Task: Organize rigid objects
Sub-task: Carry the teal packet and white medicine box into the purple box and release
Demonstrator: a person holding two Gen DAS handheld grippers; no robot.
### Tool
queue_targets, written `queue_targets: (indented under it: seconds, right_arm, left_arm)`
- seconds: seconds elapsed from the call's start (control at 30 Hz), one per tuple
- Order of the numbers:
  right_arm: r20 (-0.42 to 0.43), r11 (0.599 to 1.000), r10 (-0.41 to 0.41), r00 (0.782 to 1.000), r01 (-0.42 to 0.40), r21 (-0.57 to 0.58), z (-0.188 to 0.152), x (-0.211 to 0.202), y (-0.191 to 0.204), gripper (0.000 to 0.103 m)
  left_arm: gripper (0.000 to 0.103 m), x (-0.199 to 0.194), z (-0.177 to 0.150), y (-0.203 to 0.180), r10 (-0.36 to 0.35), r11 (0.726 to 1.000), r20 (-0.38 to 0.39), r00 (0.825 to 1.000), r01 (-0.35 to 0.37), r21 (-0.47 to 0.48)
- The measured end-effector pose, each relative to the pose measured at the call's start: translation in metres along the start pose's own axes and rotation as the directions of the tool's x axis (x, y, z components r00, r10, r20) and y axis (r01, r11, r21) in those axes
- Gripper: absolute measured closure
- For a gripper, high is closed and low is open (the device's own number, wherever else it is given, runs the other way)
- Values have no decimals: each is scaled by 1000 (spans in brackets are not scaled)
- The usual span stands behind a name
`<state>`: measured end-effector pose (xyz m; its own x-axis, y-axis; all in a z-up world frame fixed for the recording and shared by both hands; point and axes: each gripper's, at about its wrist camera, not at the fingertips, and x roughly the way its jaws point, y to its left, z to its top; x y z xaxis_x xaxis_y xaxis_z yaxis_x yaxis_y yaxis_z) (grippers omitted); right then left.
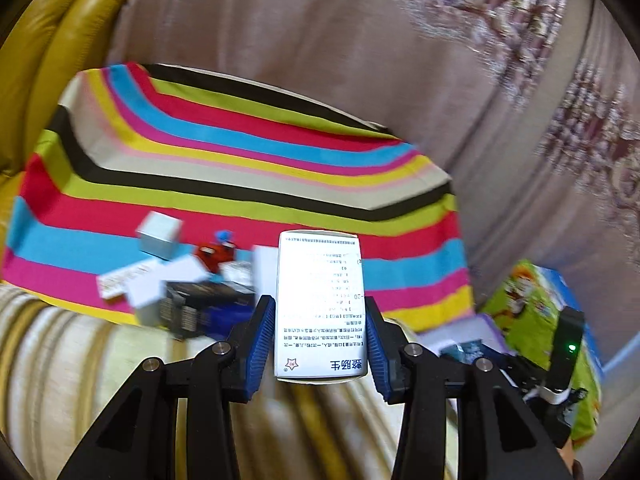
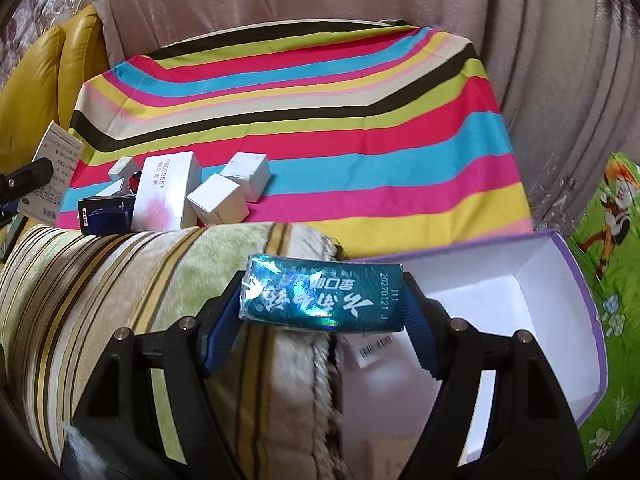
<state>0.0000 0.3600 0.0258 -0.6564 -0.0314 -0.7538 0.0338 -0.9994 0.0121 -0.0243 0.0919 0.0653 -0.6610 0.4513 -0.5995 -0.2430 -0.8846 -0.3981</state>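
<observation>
The left gripper [image 1: 319, 332] has its jaws closed on a white medicine box [image 1: 319, 304], one blue pad on each long side. This box is thin card, so I think it is light and stiff, but a hard squeeze could dent it; the flat long sides are the good place to hold. It hangs in the air above the striped blanket [image 2: 132, 280], with a pile of little boxes ahead on the rainbow striped cloth [image 2: 320, 120]. In that pile sit a dark blue box [image 2: 106, 214] at the left, then a tall white box with pink on it [image 2: 168, 190], then two small white cube boxes [image 2: 218, 200]. They touch or nearly touch, and the dark blue one sits right at the near edge of the cloth, so a bump could knock it off. The far part of the cloth is bare, with lots of room. Next, the right gripper [image 2: 322, 300] has its jaws closed on a shiny teal packet [image 2: 320, 298], held by its two short ends. The wrap looks slick and a bit crinkly, so it might slip. Just to its right lies an open purple box [image 2: 576, 280] with white insides, where there is plenty of room to set things down, though its walls stand up and must be cleared first.
</observation>
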Motion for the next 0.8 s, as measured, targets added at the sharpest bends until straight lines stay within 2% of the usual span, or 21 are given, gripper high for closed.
queue_targets:
  seconds: [0.1, 0.2, 0.33, 0.43, 0.6, 0.77, 0.8]
  right_arm:
    - [4, 1000, -10, 1000, 10, 26, -6, -10, -11, 27]
    - [1, 998, -42, 999, 42, 49, -12, -18, -23, 27]
    - [-3, 993, -83, 997, 83, 88, -20, -28, -42, 27]
    - [-6, 987, -102, 995, 101, 122, -25, -34, -57, 27]
    - [-12, 977, -138, 990, 138, 164, -32, -43, -77, 27]
    - [-28, 967, -162, 986, 164, 195, -36, -45, -87, 26]
    - [-31, 965, -164, 986, 167, 203, -36, -46, -89, 26]
  left_arm:
    - [59, 5, -8, -19, -69, 998, -29, 997, 69, 12]
    - [59, 10, -22, -38, -144, 989, -78, 986, 146, 17]
    - [59, 23, -37, -58, -235, 971, -143, 961, 238, -3]
    - [59, 31, -45, -68, -264, 964, -179, 948, 267, -9]
    - [59, 31, -50, -82, -305, 950, -195, 932, 312, 5]
    - [59, 34, -59, -100, -374, 921, -235, 897, 389, 16]
    - [56, 37, -61, -103, -391, 913, -253, 885, 407, 12]
